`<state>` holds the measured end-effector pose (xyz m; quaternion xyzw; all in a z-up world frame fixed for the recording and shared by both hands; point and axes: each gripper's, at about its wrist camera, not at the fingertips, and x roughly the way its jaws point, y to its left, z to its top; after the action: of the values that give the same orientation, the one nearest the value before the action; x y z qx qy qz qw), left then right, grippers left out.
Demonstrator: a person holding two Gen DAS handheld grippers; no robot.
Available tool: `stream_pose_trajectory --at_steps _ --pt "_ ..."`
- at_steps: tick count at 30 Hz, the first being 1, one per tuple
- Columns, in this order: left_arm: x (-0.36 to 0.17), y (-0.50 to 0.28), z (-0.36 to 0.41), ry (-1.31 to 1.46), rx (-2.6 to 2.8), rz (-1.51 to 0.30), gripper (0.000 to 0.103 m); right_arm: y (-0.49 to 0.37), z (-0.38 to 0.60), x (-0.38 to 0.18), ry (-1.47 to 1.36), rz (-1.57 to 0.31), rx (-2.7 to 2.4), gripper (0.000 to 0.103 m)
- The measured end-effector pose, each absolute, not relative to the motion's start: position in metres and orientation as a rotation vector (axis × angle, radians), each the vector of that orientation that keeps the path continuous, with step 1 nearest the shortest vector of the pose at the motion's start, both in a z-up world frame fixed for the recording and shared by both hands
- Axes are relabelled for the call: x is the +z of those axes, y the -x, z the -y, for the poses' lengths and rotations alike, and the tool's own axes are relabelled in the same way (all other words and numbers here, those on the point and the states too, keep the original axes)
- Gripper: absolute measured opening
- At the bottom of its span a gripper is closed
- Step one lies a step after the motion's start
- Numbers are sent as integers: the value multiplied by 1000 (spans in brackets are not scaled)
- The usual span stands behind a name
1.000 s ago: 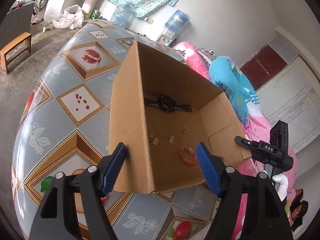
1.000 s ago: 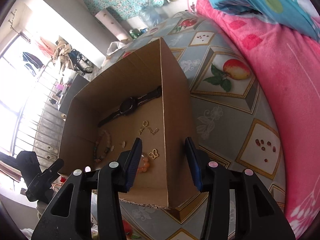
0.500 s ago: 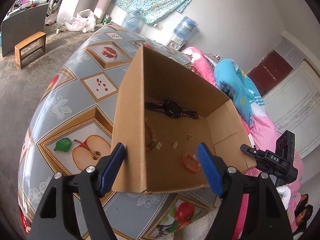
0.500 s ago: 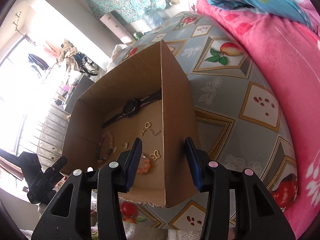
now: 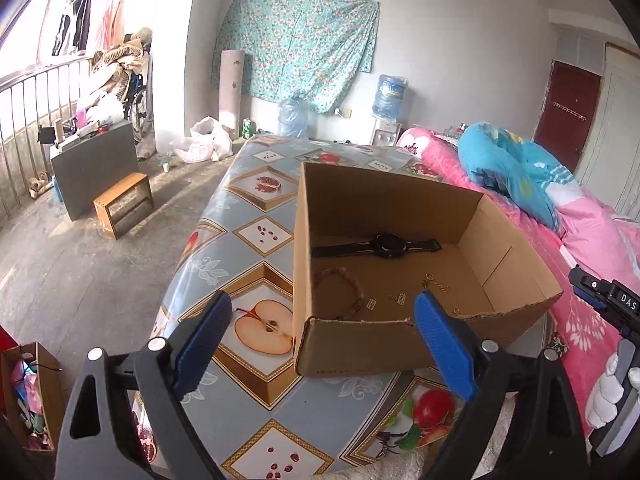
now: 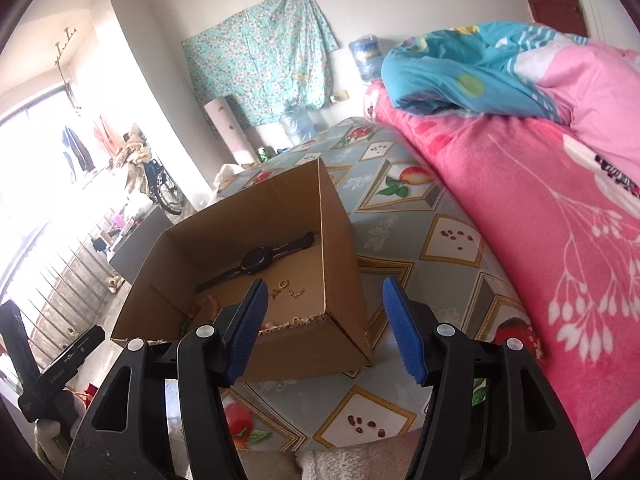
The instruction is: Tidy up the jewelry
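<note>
An open cardboard box (image 5: 360,346) stands on the fruit-patterned table (image 5: 248,240). Inside lie a black watch (image 5: 386,245), a beaded bracelet (image 5: 344,284) and small gold charms (image 5: 400,298). My left gripper (image 5: 320,312) hovers short of the box's near left corner, its jaws opening wide, and its pads touch nothing. From the right wrist view the box (image 6: 312,348) shows the watch (image 6: 256,258) and charms (image 6: 288,292). My right gripper (image 6: 324,294) hangs before the near right corner, also opening, clear of the cardboard. An orange bracelet is mostly hidden behind the near wall.
A bed with a pink blanket (image 6: 540,200) and a blue quilt (image 5: 504,168) runs along the table's right side. On the floor to the left are a wooden stool (image 5: 124,204), a grey cabinet (image 5: 96,164) and a carton of clutter (image 5: 28,392). A white-gloved hand (image 5: 608,396) holds the other gripper.
Both grippers have drawn back from the box and tipped up, so more of the room shows. Both pairs of jaws stand wider than before. The box and jewelry have not moved.
</note>
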<state>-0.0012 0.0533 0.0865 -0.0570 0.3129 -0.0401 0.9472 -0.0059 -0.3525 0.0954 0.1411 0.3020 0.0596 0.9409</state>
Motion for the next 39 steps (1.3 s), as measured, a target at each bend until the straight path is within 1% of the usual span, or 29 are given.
stream_pose_trajectory --at_steps 1,5,6,13,17,20,27,39 --pt "89 7 -50 104 -74 -621 97 14 349 97 -263 -597 121 64" --pt "90 18 -27 57 -105 -615 97 37 333 96 -157 -560 136 77" --pt "89 19 -22 52 -118 -619 97 39 328 94 -136 -563 149 78" --pt "76 23 10 24 -176 -663 97 40 310 79 -99 -632 202 85" --pt "66 18 24 -34 -141 -733 97 35 301 71 -74 -697 190 85" --pt "59 10 23 6 -101 -799 97 29 297 63 -76 -752 193 85" --pt "53 -5 20 49 -40 -874 97 16 283 52 -80 -814 237 85" --pt "49 -15 25 37 -17 -908 97 5 277 47 -71 -848 242 85"
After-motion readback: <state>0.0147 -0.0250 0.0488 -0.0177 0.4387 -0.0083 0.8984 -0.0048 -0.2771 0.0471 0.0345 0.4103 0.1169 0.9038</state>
